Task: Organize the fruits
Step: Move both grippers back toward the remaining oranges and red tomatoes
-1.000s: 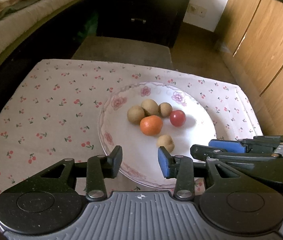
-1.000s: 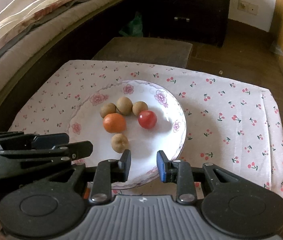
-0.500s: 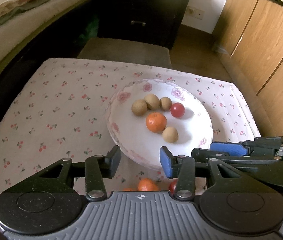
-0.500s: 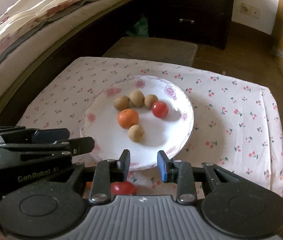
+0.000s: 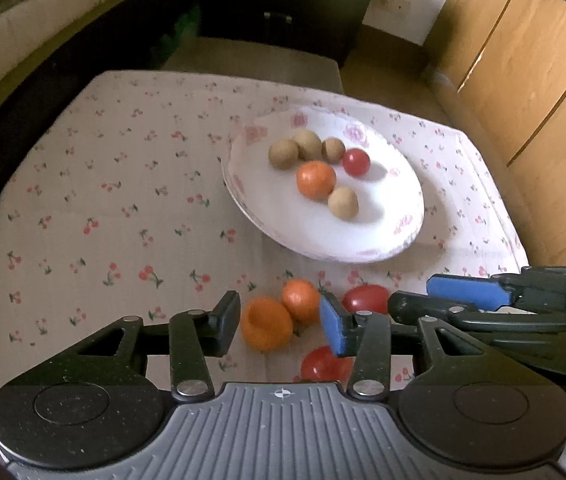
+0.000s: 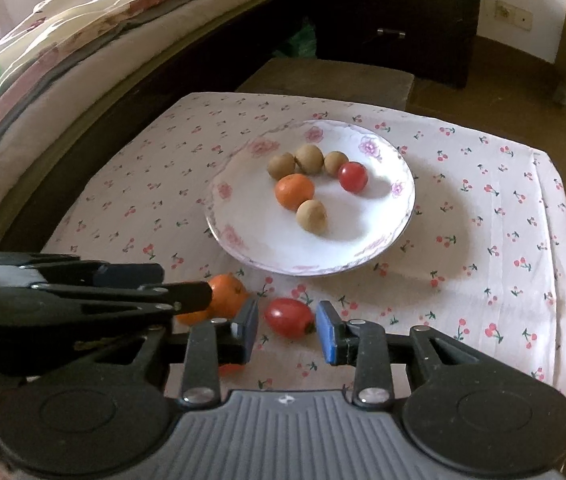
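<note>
The left gripper [image 5: 279, 322] stands part open with nothing gripped; its jaws have just been opening, and two oranges [image 5: 267, 323] lie on the cherry-print worktop [image 5: 95, 200] framed between its fingers, with no visible contact. Beyond and to its right sits the white floral plate [image 5: 283, 220], carrying four brown round fruits [image 5: 283, 153], one orange [image 5: 315, 179] and one small red tomato [image 5: 356, 162]. A second red tomato [image 5: 325, 364] lies close under its blue pad. To its right, the right gripper [image 6: 287, 326] stands at a narrow opening, empty, its pads either side of an oblong red tomato [image 6: 289, 317] resting on the worktop, apart from both pads. The plate lies ahead of this gripper, well apart.
</note>
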Available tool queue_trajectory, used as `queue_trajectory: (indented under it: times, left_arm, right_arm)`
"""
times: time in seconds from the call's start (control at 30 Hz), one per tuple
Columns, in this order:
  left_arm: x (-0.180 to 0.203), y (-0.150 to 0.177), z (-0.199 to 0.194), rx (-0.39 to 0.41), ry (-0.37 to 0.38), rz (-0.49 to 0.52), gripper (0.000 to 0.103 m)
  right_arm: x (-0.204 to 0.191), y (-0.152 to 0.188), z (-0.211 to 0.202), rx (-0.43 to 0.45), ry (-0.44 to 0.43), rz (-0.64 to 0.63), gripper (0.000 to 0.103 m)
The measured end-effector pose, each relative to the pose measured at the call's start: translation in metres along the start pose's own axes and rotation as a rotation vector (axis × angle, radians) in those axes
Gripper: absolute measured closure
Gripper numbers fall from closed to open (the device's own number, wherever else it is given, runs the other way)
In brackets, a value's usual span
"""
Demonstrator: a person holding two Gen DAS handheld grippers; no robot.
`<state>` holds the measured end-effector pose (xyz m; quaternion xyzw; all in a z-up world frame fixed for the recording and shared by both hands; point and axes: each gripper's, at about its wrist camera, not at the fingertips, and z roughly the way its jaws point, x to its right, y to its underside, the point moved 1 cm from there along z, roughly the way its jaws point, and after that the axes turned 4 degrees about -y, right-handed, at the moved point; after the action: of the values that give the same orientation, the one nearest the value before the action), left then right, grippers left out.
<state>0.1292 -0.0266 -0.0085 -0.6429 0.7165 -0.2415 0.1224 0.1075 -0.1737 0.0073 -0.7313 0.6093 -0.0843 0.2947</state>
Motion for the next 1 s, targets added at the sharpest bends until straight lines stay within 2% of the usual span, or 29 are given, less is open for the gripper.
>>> queue_trajectory:
  times: [0.37, 0.43, 0.5, 0.63, 0.73, 1.0]
  left_arm:
    - [0.0, 0.005, 0.011, -0.029, -0.017, 0.004, 0.051]
    - [0.0, 0.006, 0.013, -0.031, -0.029, 0.01, 0.047]
    - [-0.001, 0.005, 0.014, -0.033, -0.024, 0.004, 0.048]
    - [-0.001, 0.005, 0.012, -0.03, -0.024, 0.005, 0.053]
    - [-0.003, 0.006, 0.011, -0.032, -0.032, 0.008, 0.062]
    - [-0.011, 0.006, 0.005, -0.021, -0.029, -0.01, 0.066]
  right_arm:
    - [0.002, 0.004, 0.004, -0.017, -0.012, 0.015, 0.069]
    - [0.002, 0.004, 0.005, -0.023, -0.011, 0.012, 0.069]
    - [0.002, 0.004, 0.006, -0.024, -0.018, 0.016, 0.069]
    - [0.002, 0.004, 0.008, -0.03, -0.017, 0.015, 0.069]
    - [0.002, 0.005, 0.009, -0.037, -0.016, 0.018, 0.068]
    - [-0.005, 0.008, 0.011, -0.052, -0.049, 0.013, 0.068]
